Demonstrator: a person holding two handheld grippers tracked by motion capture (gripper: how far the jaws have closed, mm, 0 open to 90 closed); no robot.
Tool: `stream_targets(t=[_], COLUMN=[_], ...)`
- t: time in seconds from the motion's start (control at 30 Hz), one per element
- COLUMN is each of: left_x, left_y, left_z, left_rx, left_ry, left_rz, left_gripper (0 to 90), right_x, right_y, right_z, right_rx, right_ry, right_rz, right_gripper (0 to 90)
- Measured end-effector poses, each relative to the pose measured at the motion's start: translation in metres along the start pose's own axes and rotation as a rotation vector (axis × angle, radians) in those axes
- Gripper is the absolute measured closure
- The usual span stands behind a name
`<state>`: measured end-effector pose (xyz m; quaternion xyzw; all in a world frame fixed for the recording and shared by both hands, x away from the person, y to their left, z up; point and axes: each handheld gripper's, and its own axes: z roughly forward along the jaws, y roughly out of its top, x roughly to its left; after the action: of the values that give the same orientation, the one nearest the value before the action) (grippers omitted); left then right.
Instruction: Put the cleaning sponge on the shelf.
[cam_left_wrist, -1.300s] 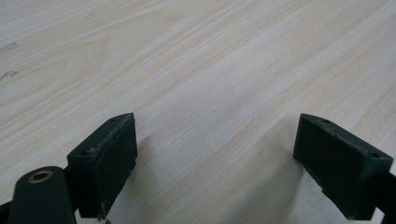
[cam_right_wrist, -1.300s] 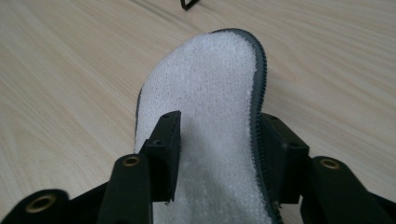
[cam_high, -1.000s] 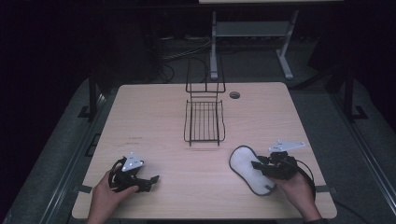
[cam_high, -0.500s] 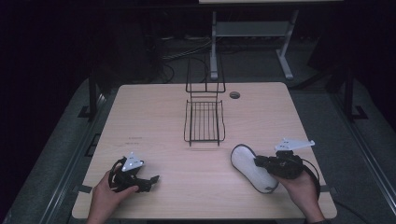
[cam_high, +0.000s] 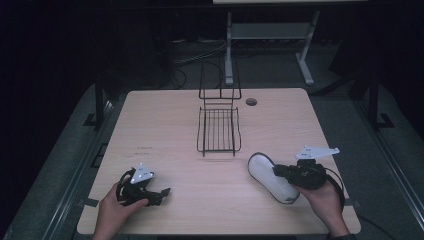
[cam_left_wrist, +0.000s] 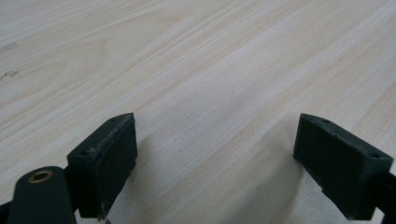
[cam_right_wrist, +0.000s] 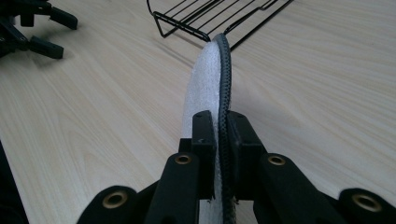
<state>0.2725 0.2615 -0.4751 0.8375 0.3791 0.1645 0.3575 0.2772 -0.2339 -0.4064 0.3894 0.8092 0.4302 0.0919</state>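
Note:
A white oval pad with a dark rim (cam_high: 267, 176), shaped like an insole, sits on the table's right front. My right gripper (cam_high: 278, 172) is shut on its near end. Its jaws have just been closing with the pad between them. In the right gripper view the pad (cam_right_wrist: 205, 79) runs edge-on away from my right gripper (cam_right_wrist: 218, 122), both pads pressing its faces. My left gripper (cam_high: 161, 193) rests on the table at the front left, held by a hand. Its jaws stand wide apart over bare wood, and my left gripper (cam_left_wrist: 215, 154) holds nothing.
A black wire rack (cam_high: 218, 131) lies mid-table with an upright back part behind it; its front rim (cam_right_wrist: 182, 25) is just past the pad's far tip. A small round hole (cam_high: 251, 102) marks the table's far side. The table edge runs close behind both hands.
The right gripper's jaws closed onto the pad's near end, and the pad turned up from lying flat. The left hand and gripper stayed put.

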Motion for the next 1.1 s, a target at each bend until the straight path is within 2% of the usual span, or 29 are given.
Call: stream_targets(t=[0.43, 1.1], left_x=[0.0, 0.0], left_y=[0.0, 0.0], left_z=[0.0, 0.0], left_rx=[0.003, 0.003], left_ry=[0.0, 0.001], left_rz=[0.0, 0.002], left_gripper=[12.6, 12.6], right_x=[-0.007, -0.014], right_y=[0.012, 0.049], right_z=[0.0, 0.013], right_rx=[-0.02, -0.085], right_ry=[0.007, 0.016], right_rz=[-0.012, -0.047], right_gripper=[82.3, 82.3])
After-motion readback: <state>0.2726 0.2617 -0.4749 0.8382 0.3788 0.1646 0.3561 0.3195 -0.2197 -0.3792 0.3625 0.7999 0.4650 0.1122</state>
